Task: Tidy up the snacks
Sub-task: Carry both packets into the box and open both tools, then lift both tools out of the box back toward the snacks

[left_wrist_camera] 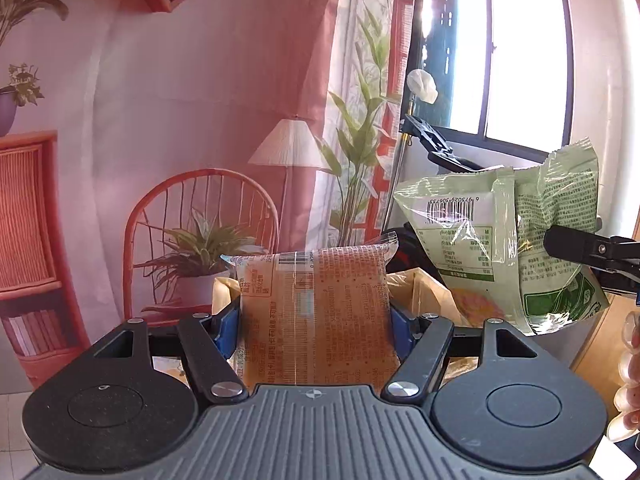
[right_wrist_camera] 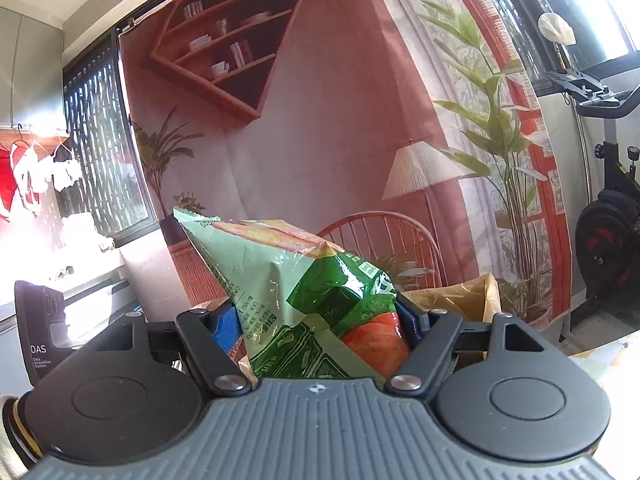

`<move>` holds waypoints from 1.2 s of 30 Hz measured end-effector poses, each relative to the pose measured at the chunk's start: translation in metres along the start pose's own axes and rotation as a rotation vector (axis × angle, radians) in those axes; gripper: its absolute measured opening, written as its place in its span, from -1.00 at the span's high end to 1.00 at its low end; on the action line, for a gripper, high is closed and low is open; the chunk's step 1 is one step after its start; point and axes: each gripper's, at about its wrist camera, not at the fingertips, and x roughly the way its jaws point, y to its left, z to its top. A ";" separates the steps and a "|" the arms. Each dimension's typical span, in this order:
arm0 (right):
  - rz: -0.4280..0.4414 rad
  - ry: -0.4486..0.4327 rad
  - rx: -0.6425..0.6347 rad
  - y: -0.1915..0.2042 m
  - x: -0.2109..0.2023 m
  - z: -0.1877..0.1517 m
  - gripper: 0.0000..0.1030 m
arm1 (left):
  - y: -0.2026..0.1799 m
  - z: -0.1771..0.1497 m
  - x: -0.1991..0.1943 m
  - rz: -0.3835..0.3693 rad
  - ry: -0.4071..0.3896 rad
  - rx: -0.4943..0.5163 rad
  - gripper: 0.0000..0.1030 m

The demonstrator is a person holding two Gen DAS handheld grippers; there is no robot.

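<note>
My left gripper is shut on an orange snack packet with red print and a barcode, held upright in the air. My right gripper is shut on a green snack bag with a sandwich picture, also held up. That green bag shows in the left wrist view at the right, back side and barcode facing me, with the right gripper's black finger clamping it. A yellow plastic bag lies behind and below both packets, mostly hidden.
A printed backdrop of a room with chair, lamp and plants hangs close ahead. An exercise bike stands at the right under a bright window. A black device marked DAS stands at the left on a counter.
</note>
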 end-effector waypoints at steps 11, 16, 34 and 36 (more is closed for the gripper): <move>-0.201 0.073 0.266 -0.055 0.092 0.004 -0.46 | 0.002 0.002 0.086 0.064 0.102 0.029 -0.41; -0.272 0.115 0.335 -0.066 0.104 -0.014 -0.48 | 0.015 -0.011 0.101 0.087 0.152 0.013 -0.41; -0.280 0.079 0.119 -0.049 0.078 -0.020 -0.80 | 0.038 -0.010 0.047 0.100 0.111 -0.012 -0.58; -0.253 0.085 0.069 -0.043 0.072 -0.023 -0.80 | 0.041 -0.014 0.034 0.096 0.115 -0.016 -0.58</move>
